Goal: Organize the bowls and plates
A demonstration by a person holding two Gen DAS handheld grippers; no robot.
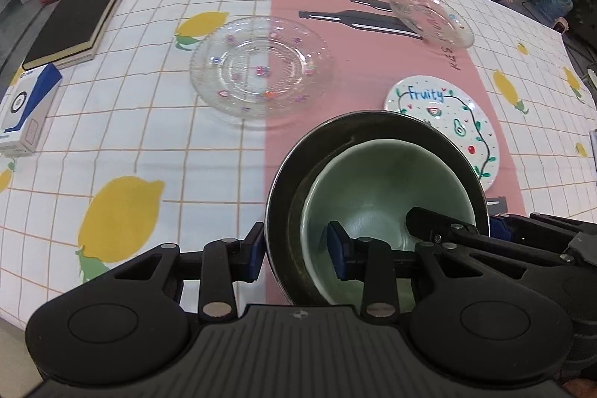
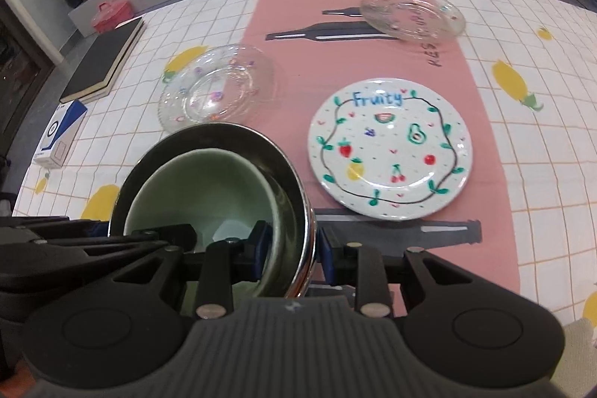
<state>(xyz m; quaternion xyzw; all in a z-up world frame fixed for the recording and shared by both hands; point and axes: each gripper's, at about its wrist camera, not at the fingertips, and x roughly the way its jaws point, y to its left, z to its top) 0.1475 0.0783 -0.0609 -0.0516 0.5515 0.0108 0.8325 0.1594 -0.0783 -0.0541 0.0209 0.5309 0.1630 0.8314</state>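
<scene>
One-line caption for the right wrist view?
Both grippers clamp the nested metal bowl and green bowl beside the Fruity plate.

Both wrist views steeply downward, close over table, sharing nested bowls

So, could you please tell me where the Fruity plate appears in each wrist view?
Left wrist: Fruity plate at right of centre, its near edge hidden behind the steel bowl.
Right wrist: whole plate just right of centre, right of the bowl.
Shared landmark: the pink strip it lies on.
</scene>
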